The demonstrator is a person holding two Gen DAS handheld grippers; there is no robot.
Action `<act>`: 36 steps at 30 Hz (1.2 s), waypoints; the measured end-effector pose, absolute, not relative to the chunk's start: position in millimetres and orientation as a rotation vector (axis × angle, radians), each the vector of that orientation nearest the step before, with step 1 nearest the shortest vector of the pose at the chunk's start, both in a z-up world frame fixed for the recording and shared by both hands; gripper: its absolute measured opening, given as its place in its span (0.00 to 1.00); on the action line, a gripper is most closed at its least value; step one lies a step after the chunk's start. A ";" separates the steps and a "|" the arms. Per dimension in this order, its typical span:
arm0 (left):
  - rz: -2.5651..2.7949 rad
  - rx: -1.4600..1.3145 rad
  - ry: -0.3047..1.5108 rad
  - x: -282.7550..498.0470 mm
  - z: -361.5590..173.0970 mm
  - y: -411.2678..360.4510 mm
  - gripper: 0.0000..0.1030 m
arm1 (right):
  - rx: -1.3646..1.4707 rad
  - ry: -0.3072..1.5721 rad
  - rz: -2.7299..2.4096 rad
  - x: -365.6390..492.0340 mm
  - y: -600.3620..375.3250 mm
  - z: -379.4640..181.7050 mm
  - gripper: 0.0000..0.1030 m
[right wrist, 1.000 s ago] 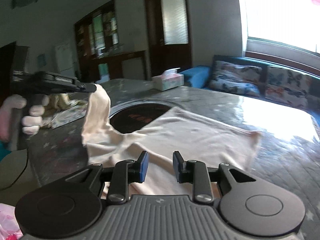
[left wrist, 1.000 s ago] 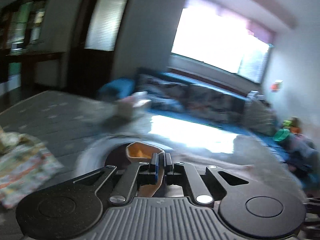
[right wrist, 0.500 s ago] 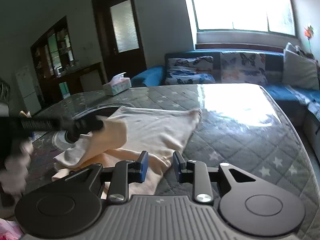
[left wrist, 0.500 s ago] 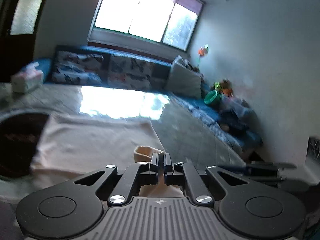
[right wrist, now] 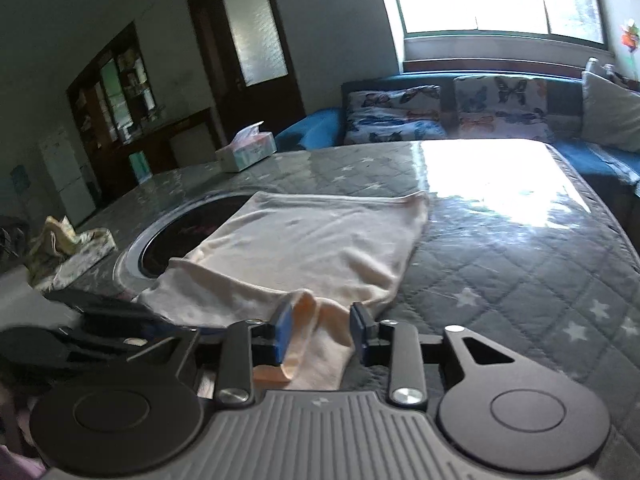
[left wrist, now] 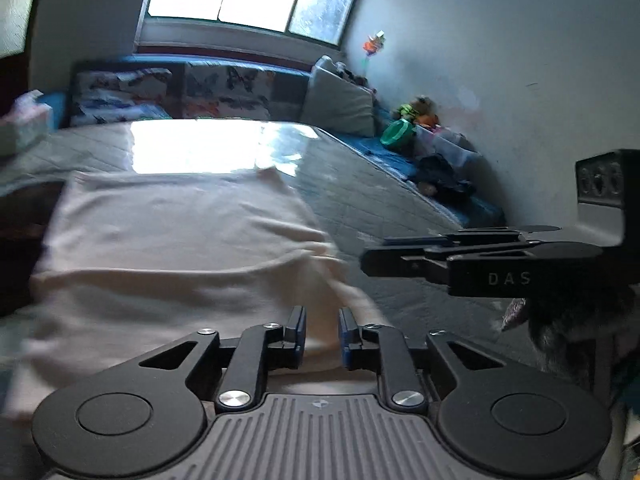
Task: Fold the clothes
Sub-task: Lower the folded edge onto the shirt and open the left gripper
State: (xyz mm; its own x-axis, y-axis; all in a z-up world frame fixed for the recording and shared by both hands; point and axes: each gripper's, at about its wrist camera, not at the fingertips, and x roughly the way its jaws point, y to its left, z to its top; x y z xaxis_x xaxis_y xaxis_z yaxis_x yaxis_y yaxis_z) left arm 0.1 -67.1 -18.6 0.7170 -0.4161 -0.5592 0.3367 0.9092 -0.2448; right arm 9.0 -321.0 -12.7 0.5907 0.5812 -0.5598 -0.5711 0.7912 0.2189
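Note:
A cream garment (right wrist: 316, 248) lies spread on the grey quilted table (right wrist: 500, 264), with one side folded over onto its body. It also shows in the left wrist view (left wrist: 172, 248). My left gripper (left wrist: 322, 330) is open and empty just above the garment's near edge. My right gripper (right wrist: 320, 328) is open, with a sleeve end (right wrist: 320, 344) lying loose between its fingers. The right gripper's black body (left wrist: 480, 264) shows side-on at the right of the left wrist view.
A round dark inset (right wrist: 176, 240) in the table lies partly under the garment. A tissue box (right wrist: 246, 152) stands at the far edge and a patterned cloth pile (right wrist: 68, 248) at the left. A blue sofa (right wrist: 460, 120) with butterfly cushions runs behind.
My left gripper carried the sleeve across the garment to the right, laid it down and opened. My right gripper has moved in over the sleeve end and opened wider.

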 end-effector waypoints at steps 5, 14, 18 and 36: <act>-0.273 -0.089 0.629 -4.4 -17.5 -15.4 0.23 | -0.020 0.652 0.681 18.1 -298.0 -17.4 0.32; -0.159 -0.114 0.656 13.3 -20.6 40.8 0.21 | -0.091 0.653 0.650 34.6 -268.2 -31.1 0.19; -0.180 -0.122 0.648 24.5 -16.9 45.5 0.21 | -0.108 0.684 0.620 39.1 -270.0 -41.9 0.16; -0.177 -0.111 0.691 59.9 -39.7 61.9 0.23 | -0.237 0.679 0.706 1.8 -273.9 -32.3 0.16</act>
State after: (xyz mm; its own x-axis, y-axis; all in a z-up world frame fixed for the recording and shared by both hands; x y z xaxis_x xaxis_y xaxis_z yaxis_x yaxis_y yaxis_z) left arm 59.9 61.9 -39.7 0.7566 -0.1989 -0.6229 0.1255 0.9791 -0.1602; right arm 1.8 -273.9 -32.3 0.5593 0.5183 -0.6470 -0.6663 0.7454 0.0212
